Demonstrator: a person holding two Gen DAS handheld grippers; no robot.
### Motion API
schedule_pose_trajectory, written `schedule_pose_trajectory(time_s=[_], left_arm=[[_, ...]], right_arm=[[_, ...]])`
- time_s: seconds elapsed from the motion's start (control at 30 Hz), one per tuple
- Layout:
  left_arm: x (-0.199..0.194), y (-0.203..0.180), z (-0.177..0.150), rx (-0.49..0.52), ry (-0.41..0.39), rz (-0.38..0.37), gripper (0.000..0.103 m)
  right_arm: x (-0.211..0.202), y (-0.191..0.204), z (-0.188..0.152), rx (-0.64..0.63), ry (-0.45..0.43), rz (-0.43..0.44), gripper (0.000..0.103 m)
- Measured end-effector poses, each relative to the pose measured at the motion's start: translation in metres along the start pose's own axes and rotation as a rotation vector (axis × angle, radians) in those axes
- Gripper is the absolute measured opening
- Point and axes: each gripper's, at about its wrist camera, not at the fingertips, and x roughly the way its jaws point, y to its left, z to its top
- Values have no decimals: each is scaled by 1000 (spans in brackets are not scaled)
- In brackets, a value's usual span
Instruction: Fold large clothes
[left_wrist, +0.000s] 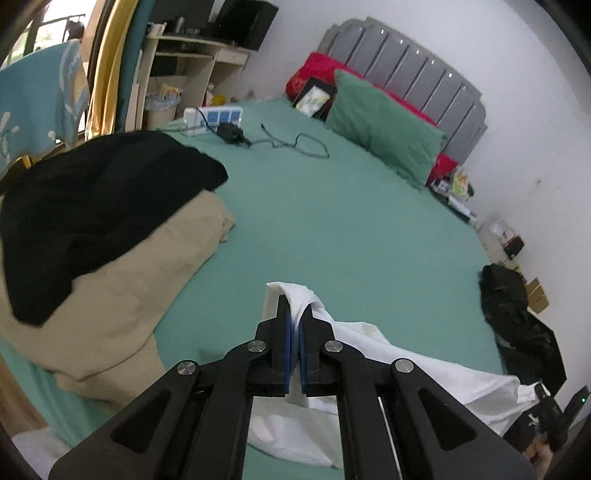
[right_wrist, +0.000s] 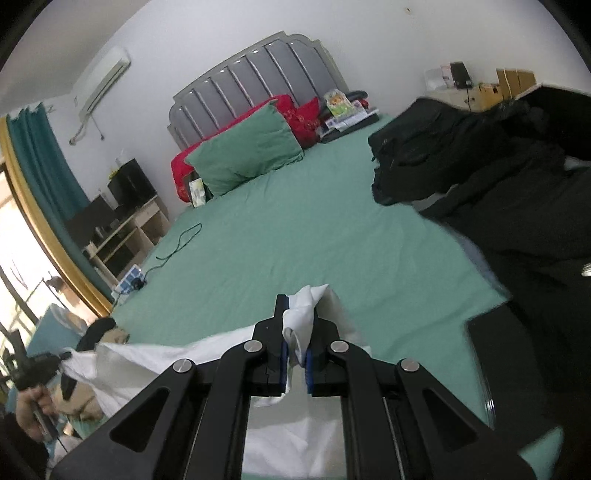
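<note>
1. Currently the left gripper (left_wrist: 294, 317) is clamped on a bunched edge of the white garment (left_wrist: 424, 369); its blue pads (left_wrist: 288, 343) stand nearly together with cloth between them.
2. The right gripper (right_wrist: 297, 321) is likewise clamped on another bunched edge of the white garment (right_wrist: 155, 365), with a fold rising just past the fingertips.
3. Between the two grip points the garment sags onto the near part of the green bed sheet (left_wrist: 351, 229).
4. Open room: the middle of the bed sheet (right_wrist: 295, 236), from the grippers to the far green pillow (left_wrist: 384, 125), is bare.
5. Left boundary: a black and beige clothes pile (left_wrist: 103, 236) lies near the left bed edge.
6. Right boundary: dark clothes (right_wrist: 517, 177) lie over the right bed edge.
7. Far left: a power strip (left_wrist: 214, 118) and cable (left_wrist: 295, 144) rest on the sheet, well apart from the garment.
</note>
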Motion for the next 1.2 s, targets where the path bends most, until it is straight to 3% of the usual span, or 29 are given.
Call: schedule_pose_trajectory(time_s=[0.13, 0.33, 0.4, 0.47, 0.5, 0.53, 0.6, 0.67, 0.77, 0.93, 1.1, 1.2], left_arm=[[32, -9, 7, 32, 34, 10, 4], [94, -10, 12, 51, 155, 44, 4], [113, -8, 11, 40, 211, 25, 5], [120, -8, 8, 56, 232, 22, 22], [119, -7, 7, 60, 219, 30, 30], [114, -6, 6, 64, 195, 38, 42], [98, -4, 3, 65, 149, 29, 43], [86, -3, -1, 82, 129, 48, 43], [64, -11, -10, 130, 126, 37, 43], [42, -34, -39, 210, 164, -53, 43], [58, -65, -76, 255, 282, -134, 43], [77, -83, -100, 310, 377, -139, 43]], right_arm=[[30, -3, 3, 2, 15, -23, 7], [72, -22, 9, 45, 92, -89, 7], [82, -29, 7, 55, 124, -123, 8], [89, -34, 3, 62, 178, -146, 12], [93, -36, 0, 57, 220, -162, 24], [93, -37, -3, 49, 246, -185, 46], [83, -35, -3, 30, 231, -233, 73], [64, -32, -1, 37, 176, -239, 78], [39, -25, -2, 49, 122, -199, 79], [38, -20, -27, 186, 196, 86, 79], [47, 8, -48, 95, 276, 127, 79], [50, 40, -57, -61, 308, 85, 79]])
